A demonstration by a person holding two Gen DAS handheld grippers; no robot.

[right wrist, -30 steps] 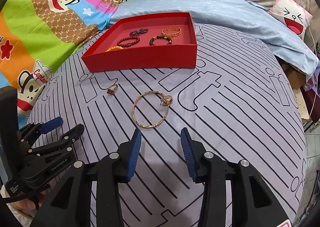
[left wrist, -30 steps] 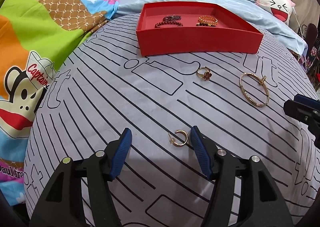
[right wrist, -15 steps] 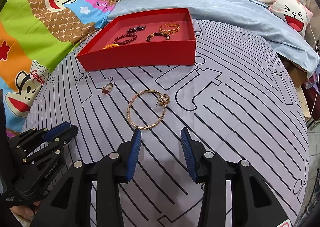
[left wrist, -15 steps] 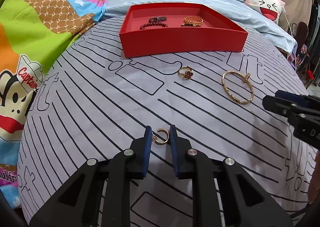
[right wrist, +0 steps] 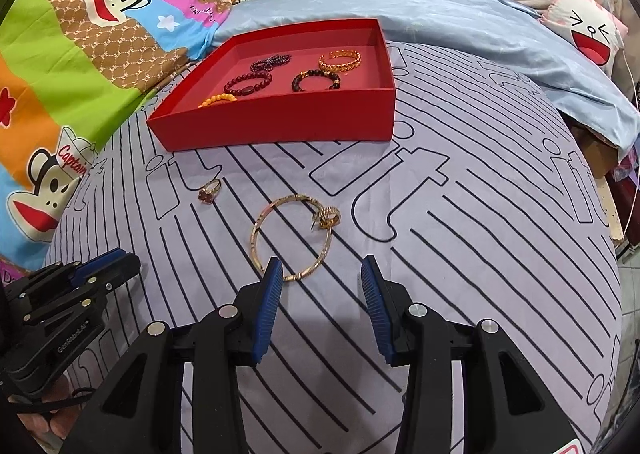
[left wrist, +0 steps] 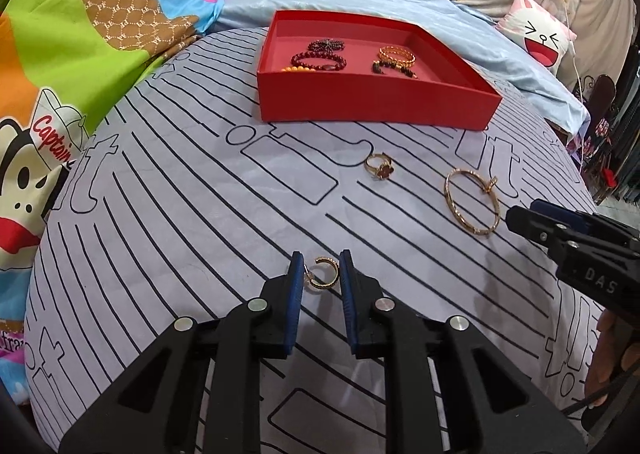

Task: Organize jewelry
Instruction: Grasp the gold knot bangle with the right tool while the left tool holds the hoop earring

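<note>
Red tray [left wrist: 376, 104] on the striped sheet [left wrist: 200, 214], holding beaded bracelets [right wrist: 248, 85] and a gold bangle [right wrist: 340, 59]. Before the tray lie a ring [left wrist: 380, 167] and a gold hoop [right wrist: 292, 238]. Left gripper [left wrist: 320, 274], nearly closed, pinches an earring [left wrist: 322, 273]. Right gripper [right wrist: 320, 282] stands wide, empty.

Both views are bright and evenly lit by soft, diffuse light, with colours vivid and no harsh glare. On the pale grey sheet printed with black lines [left wrist: 200, 214] shadows are faint: a soft smudge lies near the right gripper [left wrist: 520, 220] in the left view, and a thin dark edge sits under the red cardboard tray [right wrist: 280, 122]. Fisheye distortion bows the printed lines and bends the bed into a dome; black vignetting fills the corners. Focus is sharp centrally, softening slightly toward the rim.
</note>
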